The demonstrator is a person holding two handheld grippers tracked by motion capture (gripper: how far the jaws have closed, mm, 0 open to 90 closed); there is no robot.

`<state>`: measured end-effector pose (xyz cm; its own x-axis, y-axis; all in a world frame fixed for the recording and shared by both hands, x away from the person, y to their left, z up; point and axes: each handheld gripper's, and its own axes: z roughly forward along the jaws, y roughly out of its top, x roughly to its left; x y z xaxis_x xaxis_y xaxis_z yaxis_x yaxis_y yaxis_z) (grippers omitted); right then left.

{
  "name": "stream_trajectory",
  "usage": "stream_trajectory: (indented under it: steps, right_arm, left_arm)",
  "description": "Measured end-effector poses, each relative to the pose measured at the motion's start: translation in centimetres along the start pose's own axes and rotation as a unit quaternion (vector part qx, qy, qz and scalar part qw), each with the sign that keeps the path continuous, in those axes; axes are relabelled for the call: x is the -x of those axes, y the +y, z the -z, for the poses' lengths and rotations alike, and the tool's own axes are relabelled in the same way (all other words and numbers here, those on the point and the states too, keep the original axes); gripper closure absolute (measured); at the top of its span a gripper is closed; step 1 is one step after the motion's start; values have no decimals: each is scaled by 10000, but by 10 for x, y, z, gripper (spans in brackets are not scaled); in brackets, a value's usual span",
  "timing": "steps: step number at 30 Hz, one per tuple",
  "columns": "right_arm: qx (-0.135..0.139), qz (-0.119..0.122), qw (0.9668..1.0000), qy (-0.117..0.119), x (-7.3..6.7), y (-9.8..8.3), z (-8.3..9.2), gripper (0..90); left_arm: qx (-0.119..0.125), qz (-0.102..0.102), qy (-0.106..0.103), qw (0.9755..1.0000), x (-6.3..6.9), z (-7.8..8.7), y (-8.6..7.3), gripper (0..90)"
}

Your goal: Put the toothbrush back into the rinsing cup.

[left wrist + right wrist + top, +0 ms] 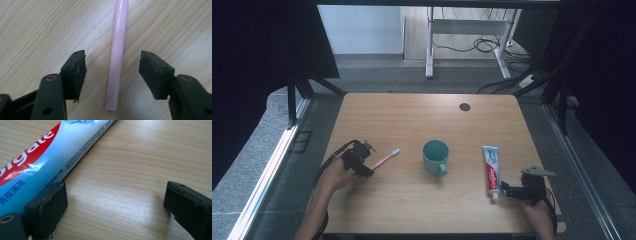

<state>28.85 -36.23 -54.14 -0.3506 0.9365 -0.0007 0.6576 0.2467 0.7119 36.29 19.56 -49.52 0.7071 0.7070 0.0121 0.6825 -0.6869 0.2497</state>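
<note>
1. Slim pink plastic toothbrush (117,57) lies flat on the left of the light wooden table (412,200), ribbed handle nearest, head pointing right toward the teal ceramic mug (435,156).
2. Left gripper (112,70) straddles the handle, jaws half spread, pads not touching.
3. Step looks like grasping; next needs a firm squeeze on the ribbing, then a lift.
4. Right gripper (113,202) spread wide, beside the blue-red-white toothpaste tube (47,155), near right.

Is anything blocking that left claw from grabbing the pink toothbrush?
Nothing visible does. The toothbrush handle lies flat on the bare table, between the jaws of the left gripper, which stand apart from it on both sides.
</note>
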Motion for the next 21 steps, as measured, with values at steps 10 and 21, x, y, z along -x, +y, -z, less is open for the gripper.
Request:
stream_trajectory:
  steps: [10, 21]
  right_arm:
    - [2, 2, 10000, 3, 0, 0, 0, 46]
    - [5, 3, 10000, 6, 0, 0, 0, 46]
  left_arm:
    - [-310, -229, -92, 9992, -2, -2, 22, 530]
    - [-614, -488, -141, 9968, -2, -8, 41, 595]
